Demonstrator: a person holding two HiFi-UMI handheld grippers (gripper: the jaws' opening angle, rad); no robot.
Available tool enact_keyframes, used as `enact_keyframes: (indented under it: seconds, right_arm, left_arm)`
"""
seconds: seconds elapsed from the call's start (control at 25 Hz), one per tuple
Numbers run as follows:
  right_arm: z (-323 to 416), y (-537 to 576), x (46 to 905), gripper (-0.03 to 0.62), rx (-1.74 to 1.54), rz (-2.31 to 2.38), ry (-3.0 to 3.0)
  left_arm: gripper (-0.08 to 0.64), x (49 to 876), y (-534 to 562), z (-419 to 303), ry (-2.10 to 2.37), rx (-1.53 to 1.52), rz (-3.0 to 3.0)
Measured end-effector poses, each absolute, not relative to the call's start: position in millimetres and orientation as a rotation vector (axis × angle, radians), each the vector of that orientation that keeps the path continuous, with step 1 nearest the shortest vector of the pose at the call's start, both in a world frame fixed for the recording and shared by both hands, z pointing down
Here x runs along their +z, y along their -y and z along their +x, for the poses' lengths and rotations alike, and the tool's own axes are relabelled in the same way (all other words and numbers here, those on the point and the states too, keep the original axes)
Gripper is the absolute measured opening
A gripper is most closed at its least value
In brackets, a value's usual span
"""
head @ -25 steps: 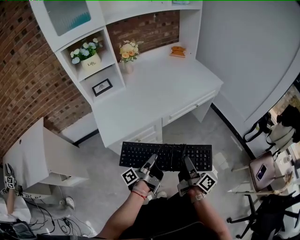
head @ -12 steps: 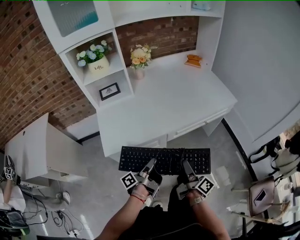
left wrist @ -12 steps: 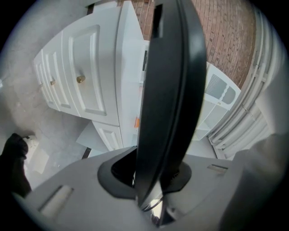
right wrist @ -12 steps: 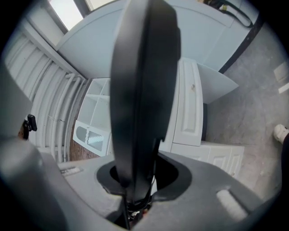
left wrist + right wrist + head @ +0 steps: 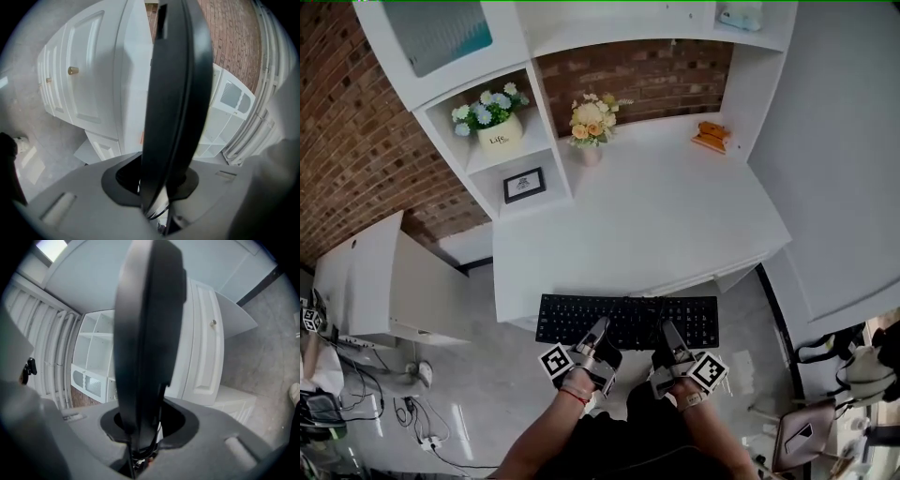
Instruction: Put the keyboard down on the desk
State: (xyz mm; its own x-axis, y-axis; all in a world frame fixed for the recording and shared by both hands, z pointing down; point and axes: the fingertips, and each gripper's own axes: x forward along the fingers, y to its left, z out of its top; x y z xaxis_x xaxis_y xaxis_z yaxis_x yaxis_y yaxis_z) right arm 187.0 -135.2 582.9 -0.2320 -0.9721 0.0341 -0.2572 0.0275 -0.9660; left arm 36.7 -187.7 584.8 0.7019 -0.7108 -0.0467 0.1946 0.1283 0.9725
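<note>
A black keyboard (image 5: 628,319) hangs level in the air just in front of the white desk (image 5: 647,220), its far edge over the desk's front edge. My left gripper (image 5: 598,330) is shut on the keyboard's near edge left of centre, and my right gripper (image 5: 667,332) is shut on it right of centre. In the left gripper view the keyboard (image 5: 176,93) fills the middle edge-on between the jaws; the right gripper view shows the keyboard (image 5: 145,333) the same way.
On the desk's back stand a vase of flowers (image 5: 592,127) and a small orange object (image 5: 712,136). The shelf unit at left holds a flower pot (image 5: 499,122) and a picture frame (image 5: 525,185). A white cabinet (image 5: 384,281) stands to the left; a chair (image 5: 806,431) is at lower right.
Both grippers have carried the keyboard forward to the desk's front edge. The view has shifted so the desk sits more centred and nearer.
</note>
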Motion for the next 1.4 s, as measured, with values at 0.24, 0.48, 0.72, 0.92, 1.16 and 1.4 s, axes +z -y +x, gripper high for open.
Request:
enact_keyframes:
  seconds: [0.24, 0.48, 0.72, 0.92, 1.16, 1.4]
  right_arm:
    - [223, 159, 589, 0.078, -1.294, -1.281, -1.602]
    - [258, 180, 591, 0.078, -1.331, -1.261, -1.633]
    - [281, 189, 606, 0.078, -1.377, -1.243, -1.655]
    - [283, 185, 616, 0.078, -1.426, -1.221, -1.634]
    - [285, 188, 622, 0.078, -1.464, -1.202, -1.625]
    - [287, 209, 620, 0.078, -1.457, -1.183, -1.634]
  left_arm:
    - [0.074, 588, 207, 70, 0.517, -0.718, 1.261]
    - [0.074, 594, 221, 104, 0.535, -0.743, 1.242]
    - [0.069, 606, 224, 126, 0.562, -0.754, 1.224]
    - [0.072, 615, 216, 130, 0.586, -0.727, 1.217]
    - [0.071, 618, 214, 133, 0.582, -0.676, 1.246]
    - [0.072, 615, 233, 133, 0.585, -0.680, 1.237]
